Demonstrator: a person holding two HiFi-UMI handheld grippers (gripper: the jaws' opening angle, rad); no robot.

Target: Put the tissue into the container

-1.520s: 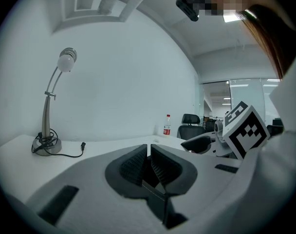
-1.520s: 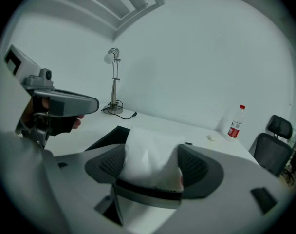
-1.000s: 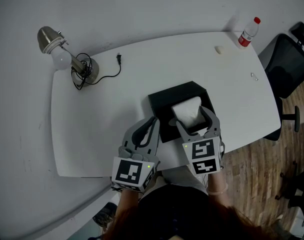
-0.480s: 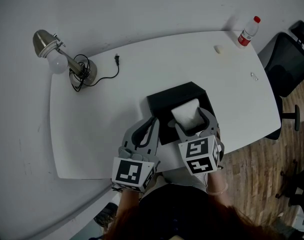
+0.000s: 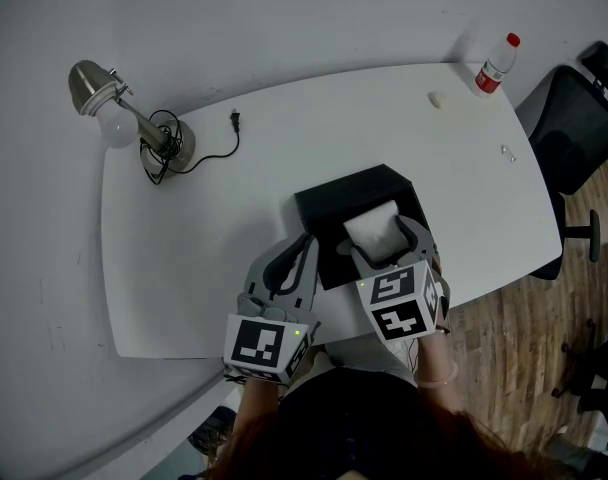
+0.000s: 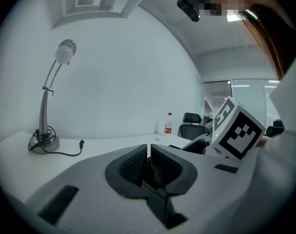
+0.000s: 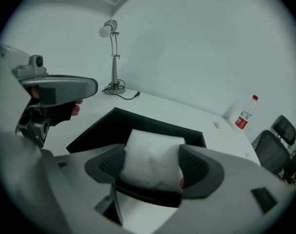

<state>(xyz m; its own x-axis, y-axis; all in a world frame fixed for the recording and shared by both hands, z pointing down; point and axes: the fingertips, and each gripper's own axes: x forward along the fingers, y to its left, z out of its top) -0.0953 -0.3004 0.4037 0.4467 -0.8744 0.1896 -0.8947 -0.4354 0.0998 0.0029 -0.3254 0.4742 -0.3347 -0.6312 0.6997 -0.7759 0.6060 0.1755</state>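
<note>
A white tissue pack (image 5: 374, 229) (image 7: 150, 159) sits between the jaws of my right gripper (image 5: 386, 249) (image 7: 152, 165), which is shut on it. The pack hangs over the near right part of an open black container (image 5: 329, 208) (image 7: 97, 130) on the white table (image 5: 184, 238). My left gripper (image 5: 289, 268) (image 6: 149, 165) is shut with nothing in it, its jaws nearly touching. It hovers over the table just left of the container's near edge.
A silver desk lamp (image 5: 134, 118) (image 6: 50, 101) with a coiled black cord and plug stands at the table's far left. A water bottle (image 5: 496, 64) (image 7: 245, 115) and a small white object (image 5: 437, 99) stand at the far right. A black office chair (image 5: 579, 128) is beside the table.
My right gripper has dropped slightly with the tissue pack, so the pack sits lower over the container. The left gripper has stayed in place.
</note>
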